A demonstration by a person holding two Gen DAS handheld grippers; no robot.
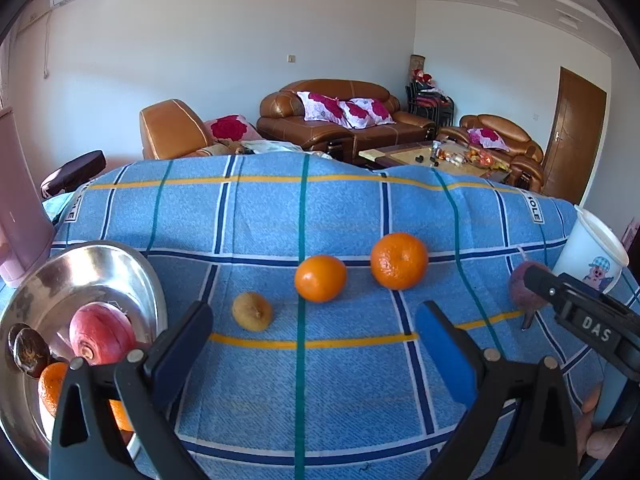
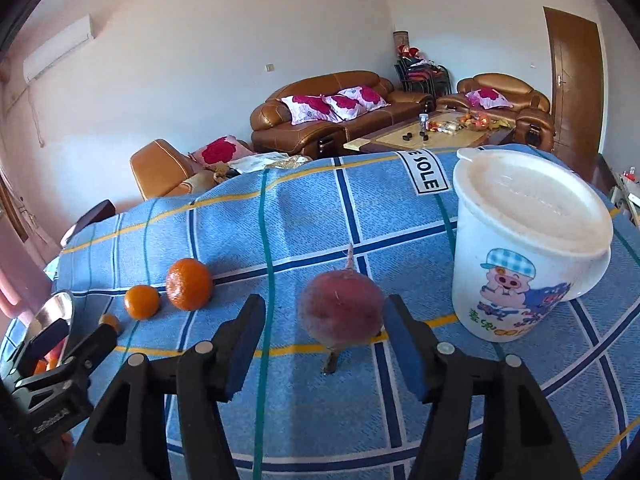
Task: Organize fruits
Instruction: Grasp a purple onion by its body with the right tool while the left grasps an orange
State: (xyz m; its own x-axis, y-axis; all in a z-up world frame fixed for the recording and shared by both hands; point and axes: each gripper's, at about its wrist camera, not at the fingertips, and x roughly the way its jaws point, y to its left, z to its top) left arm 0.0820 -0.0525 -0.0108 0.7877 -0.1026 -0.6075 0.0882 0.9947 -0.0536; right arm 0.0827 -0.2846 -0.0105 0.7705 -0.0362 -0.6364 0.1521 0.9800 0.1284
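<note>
Three oranges (image 1: 320, 278), two red roots (image 2: 342, 308), one kiwi (image 1: 252, 311).

Right gripper (image 2: 322, 344) w/ jaws spread wide, a reddish-purple round fruit (image 2: 342, 307) between them on the blue plaid cloth (image 2: 304, 216); right finger just beside the fruit's edge, left finger apart from it. A thin stem sticks up behind the fruit, another stub below it. White lidded cup (image 2: 528, 248) w/ cartoon pig stands upright to the right. To the left, a large orange (image 2: 189, 284) and small orange (image 2: 141, 301) sit side by side. Far left: left gripper (image 2: 76, 334) by a steel bowl (image 2: 54, 308). Bkgd: brown leather sofas (image 2: 332, 108), floral cushions.
</note>
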